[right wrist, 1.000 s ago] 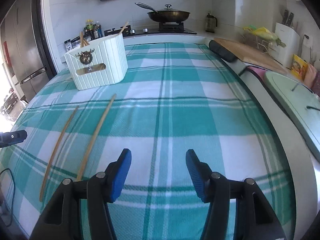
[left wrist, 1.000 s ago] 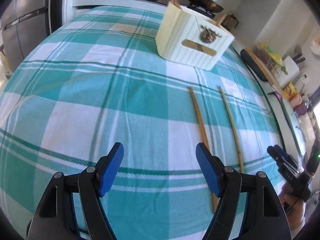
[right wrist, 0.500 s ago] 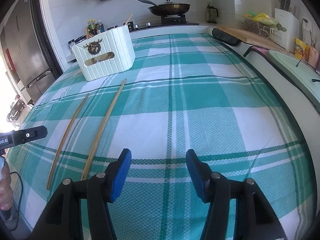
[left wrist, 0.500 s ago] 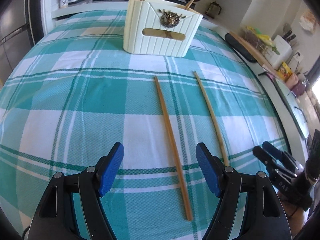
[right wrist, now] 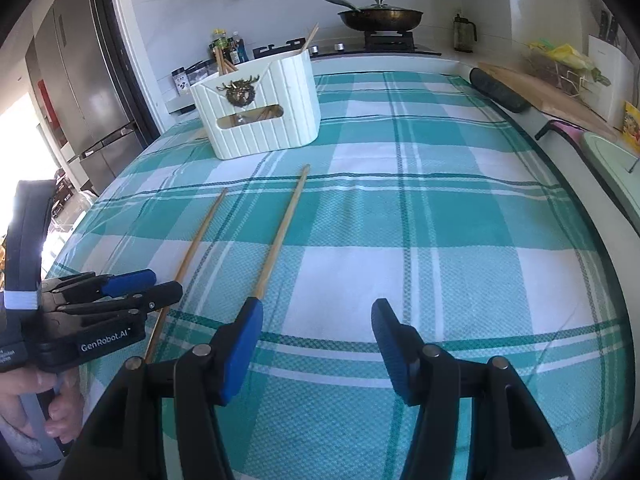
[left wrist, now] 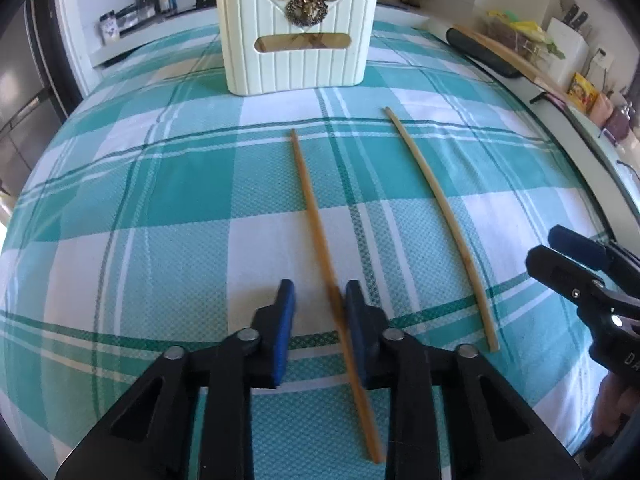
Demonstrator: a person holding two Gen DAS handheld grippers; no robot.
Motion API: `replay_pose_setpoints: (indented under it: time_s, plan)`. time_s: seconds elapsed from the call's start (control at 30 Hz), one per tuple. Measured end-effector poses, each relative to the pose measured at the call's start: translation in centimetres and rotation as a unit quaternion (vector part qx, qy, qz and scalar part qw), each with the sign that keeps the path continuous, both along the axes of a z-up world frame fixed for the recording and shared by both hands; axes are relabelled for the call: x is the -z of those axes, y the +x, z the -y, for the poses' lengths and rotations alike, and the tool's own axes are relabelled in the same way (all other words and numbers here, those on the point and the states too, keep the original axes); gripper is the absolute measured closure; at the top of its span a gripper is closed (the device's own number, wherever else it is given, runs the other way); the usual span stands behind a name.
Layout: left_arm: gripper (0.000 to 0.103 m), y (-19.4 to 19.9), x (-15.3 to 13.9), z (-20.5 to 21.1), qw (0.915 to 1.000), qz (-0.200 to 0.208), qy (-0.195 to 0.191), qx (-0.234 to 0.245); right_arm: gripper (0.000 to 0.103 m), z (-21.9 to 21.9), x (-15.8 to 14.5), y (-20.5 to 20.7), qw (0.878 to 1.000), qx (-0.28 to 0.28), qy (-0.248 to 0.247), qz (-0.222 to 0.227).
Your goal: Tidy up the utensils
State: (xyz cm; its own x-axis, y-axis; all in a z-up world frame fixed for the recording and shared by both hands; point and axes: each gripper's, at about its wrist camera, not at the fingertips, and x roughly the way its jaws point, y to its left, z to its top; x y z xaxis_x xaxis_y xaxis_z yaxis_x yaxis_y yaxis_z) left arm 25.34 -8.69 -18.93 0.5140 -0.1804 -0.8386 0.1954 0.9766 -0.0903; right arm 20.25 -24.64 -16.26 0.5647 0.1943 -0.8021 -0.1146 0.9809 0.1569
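Note:
Two long wooden chopsticks lie on the teal checked cloth, pointing toward a white ribbed utensil holder [left wrist: 298, 36] that has more sticks in it. My left gripper [left wrist: 318, 292] straddles the near part of the left chopstick [left wrist: 310, 200]. Its jaws are closing. The stick lies against the right pad, and a gap remains at the left pad. The right chopstick [left wrist: 436, 216] lies free. My right gripper [right wrist: 316, 312] stands open and empty over the cloth, with the right chopstick [right wrist: 284, 228] ending at its left finger. The left gripper [right wrist: 164, 283] shows at the left of the right wrist view.
A pan [right wrist: 380, 16] sits on the stove behind the table. A fridge [right wrist: 80, 92] stands at the left. A dark roll [right wrist: 498, 90] and a cutting board [right wrist: 536, 92] lie along the right counter, by a pale green basin [right wrist: 612, 160].
My left gripper has shifted over the left chopstick and its jaws have narrowed around it. My right gripper has drifted closer to the right chopstick, still open.

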Motion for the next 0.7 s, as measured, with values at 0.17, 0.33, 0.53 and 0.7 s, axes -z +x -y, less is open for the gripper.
replay_pose_setpoints:
  time_s: [0.17,0.33,0.53,0.7]
  plan:
    - [0.098,-0.1,0.1,-1.0,0.9998,-0.001,-0.01,-0.017,0.053,-2.4,0.6,2.2,0.999,-0.038,-0.005,-0.018]
    - [0.098,-0.1,0.1,-2.8,0.9988,-0.004,-0.016,-0.046,0.067,-4.8,1.8,3.6,0.997,-0.064,-0.033,-0.035]
    - [0.098,-0.4,0.2,-5.0,0.9966,-0.006,-0.019,-0.079,0.094,-5.3,2.6,2.8,0.996,-0.049,-0.06,-0.038]
    - [0.098,-0.4,0.1,-6.9,0.9947,-0.009,-0.023,-0.099,0.096,-3.3,2.2,1.1,0.995,-0.009,-0.085,-0.044]
